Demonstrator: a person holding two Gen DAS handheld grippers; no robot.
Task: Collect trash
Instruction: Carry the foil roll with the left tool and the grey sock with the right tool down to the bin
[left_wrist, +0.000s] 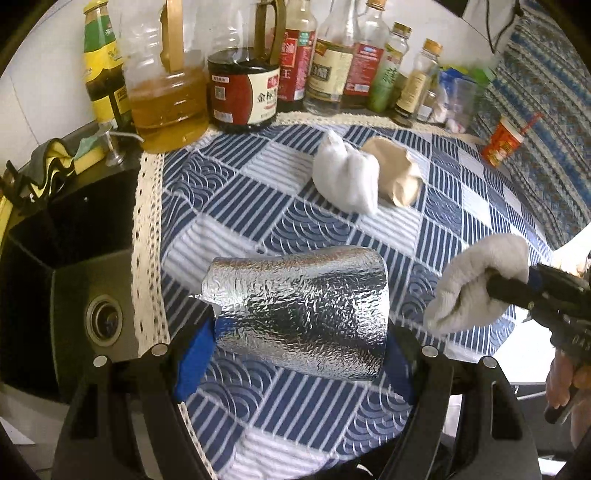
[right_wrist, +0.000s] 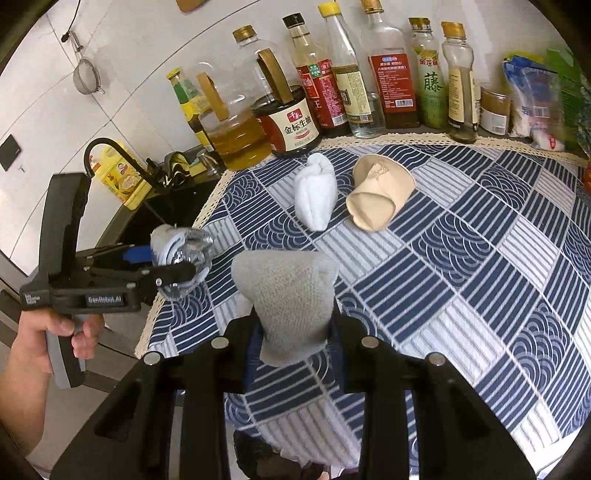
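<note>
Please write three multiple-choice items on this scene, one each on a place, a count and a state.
1. Where does the white cloth bundle lie?
A. In the sink
B. On the tablecloth, beside the crushed paper cup
C. On top of the bottles

2. How many loose items lie on the tablecloth in front of the bottles, apart from what the grippers hold?
A. Two
B. Four
C. Six

3. What is the state of the right gripper?
A. Wide open and empty
B. Shut on the paper cup
C. Shut on a grey cloth

Answers: 1 B, the bundle sits on the checked cloth next to the cup. 2 A, only the bundle and the cup lie there. 3 C, the grey cloth is pinched between its fingers, while the left gripper holds a foil roll.
</note>
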